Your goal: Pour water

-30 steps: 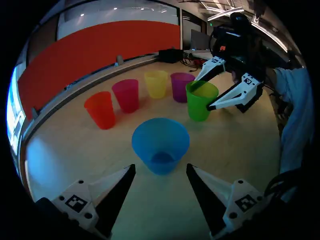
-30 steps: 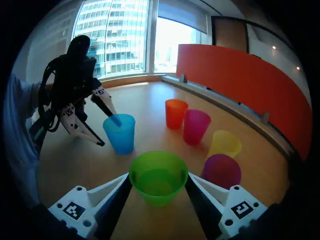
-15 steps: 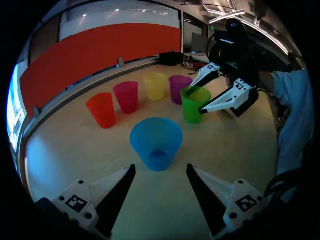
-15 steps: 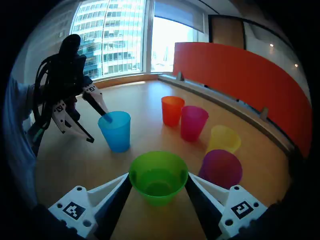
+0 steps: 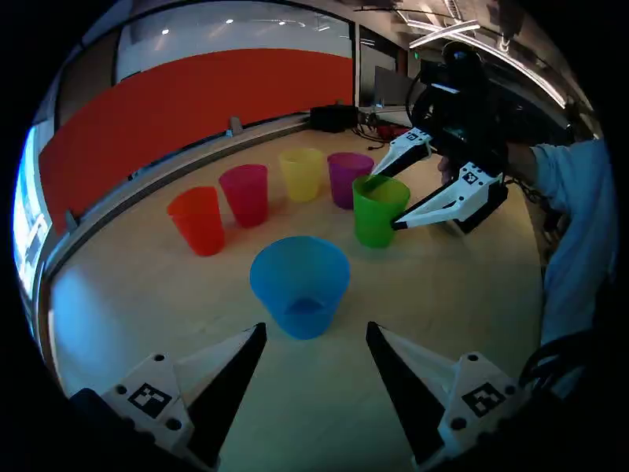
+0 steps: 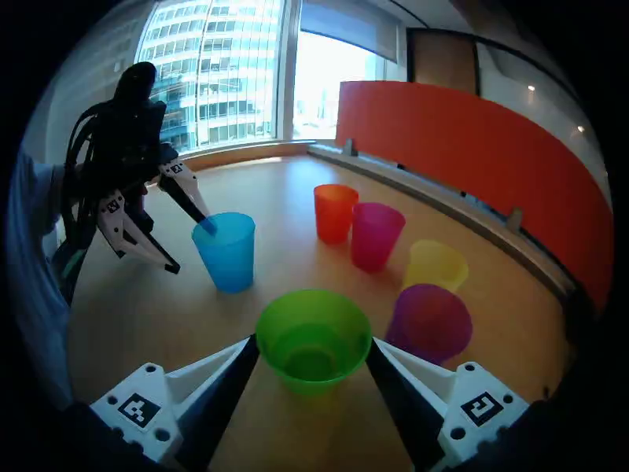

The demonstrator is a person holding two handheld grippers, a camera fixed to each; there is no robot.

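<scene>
Right gripper view: green cup [image 6: 314, 334] upright, nothing looks poured yet.
Right gripper [image 6: 311, 343] brackets it, pinch unclear; left gripper [image 5: 314, 329] spread, short of blue cup [image 5: 299, 283].

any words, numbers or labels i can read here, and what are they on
No readable words or numbers.
Fingers of the left gripper and right gripper: black-and-white square code markers, patterns rather than text.
Green cup, blue cup: plain, no print.
</scene>
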